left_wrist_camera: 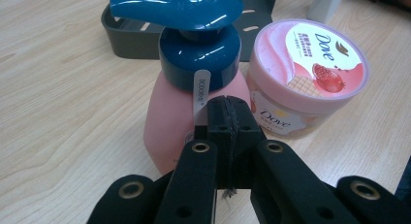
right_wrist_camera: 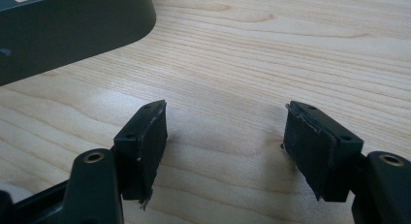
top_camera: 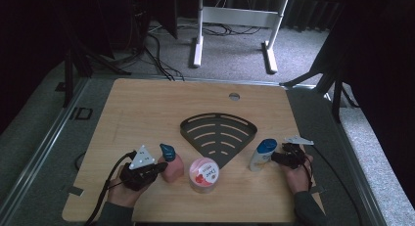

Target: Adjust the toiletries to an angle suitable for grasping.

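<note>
A dark grey fan-shaped rack (top_camera: pixel 218 133) lies in the middle of the wooden table (top_camera: pixel 147 108), and its slotted floor holds nothing. Near of it, toward the person, a round pink cream tub (top_camera: pixel 204 174) stands with its lid on; what is inside is hidden. Just left of the tub stands a pink pump bottle (top_camera: pixel 171 165) with a dark blue pump head, upright and closed, and the two stand close together. To the right of the rack's near tip, a white bottle (top_camera: pixel 261 154) with a blue cap stands upright.

The left gripper (top_camera: pixel 155 168) sits at the near left of the table with its tips at the left side of the pump bottle. In the left gripper view its jaws stand pressed flat together with nothing between them, and the pump bottle (left_wrist_camera: pixel 191 95) rises directly beyond their tips, very close, though I cannot tell whether they touch it. The cream tub (left_wrist_camera: pixel 308 76) stands just right of it, and the rack (left_wrist_camera: pixel 138 37) lies farther off behind.

The right gripper (top_camera: pixel 277 156) lies at the near right, its tips just beside the right side of the white bottle. In the right gripper view its jaws stand wide apart over bare wood, holding nothing, with a corner of the rack (right_wrist_camera: pixel 68 35) at the far left
</note>
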`<state>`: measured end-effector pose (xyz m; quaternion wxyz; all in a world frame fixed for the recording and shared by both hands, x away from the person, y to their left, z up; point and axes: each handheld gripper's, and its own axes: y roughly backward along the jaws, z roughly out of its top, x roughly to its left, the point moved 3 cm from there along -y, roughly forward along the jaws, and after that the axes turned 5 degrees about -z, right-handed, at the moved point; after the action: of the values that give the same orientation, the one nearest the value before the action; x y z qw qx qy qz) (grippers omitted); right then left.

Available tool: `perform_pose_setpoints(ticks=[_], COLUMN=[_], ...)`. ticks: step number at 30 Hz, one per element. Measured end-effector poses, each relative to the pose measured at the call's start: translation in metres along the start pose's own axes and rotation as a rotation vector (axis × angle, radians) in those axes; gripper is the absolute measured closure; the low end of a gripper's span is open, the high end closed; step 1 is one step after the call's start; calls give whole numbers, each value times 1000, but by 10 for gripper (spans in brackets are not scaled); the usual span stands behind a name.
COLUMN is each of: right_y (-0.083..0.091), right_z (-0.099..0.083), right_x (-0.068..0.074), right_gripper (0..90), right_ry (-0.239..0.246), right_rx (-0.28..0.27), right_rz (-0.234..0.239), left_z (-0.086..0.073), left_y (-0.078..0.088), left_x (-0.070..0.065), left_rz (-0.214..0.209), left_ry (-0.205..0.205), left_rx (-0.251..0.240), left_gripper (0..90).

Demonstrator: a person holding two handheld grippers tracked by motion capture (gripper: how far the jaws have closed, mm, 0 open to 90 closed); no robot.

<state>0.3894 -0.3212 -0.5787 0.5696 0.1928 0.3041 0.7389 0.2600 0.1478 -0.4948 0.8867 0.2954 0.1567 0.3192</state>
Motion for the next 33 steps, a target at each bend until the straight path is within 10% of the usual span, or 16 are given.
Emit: perform_pose_setpoints(ticks=[33], right_y=[0], right_z=[0], right_x=[0], right_gripper=[318], right_ry=[1], right_rx=[0], right_rz=[1], left_z=[14], left_y=[-57], left_x=[3], left_rz=[112], left_ry=[-99], left_rx=[113], left_gripper=[893])
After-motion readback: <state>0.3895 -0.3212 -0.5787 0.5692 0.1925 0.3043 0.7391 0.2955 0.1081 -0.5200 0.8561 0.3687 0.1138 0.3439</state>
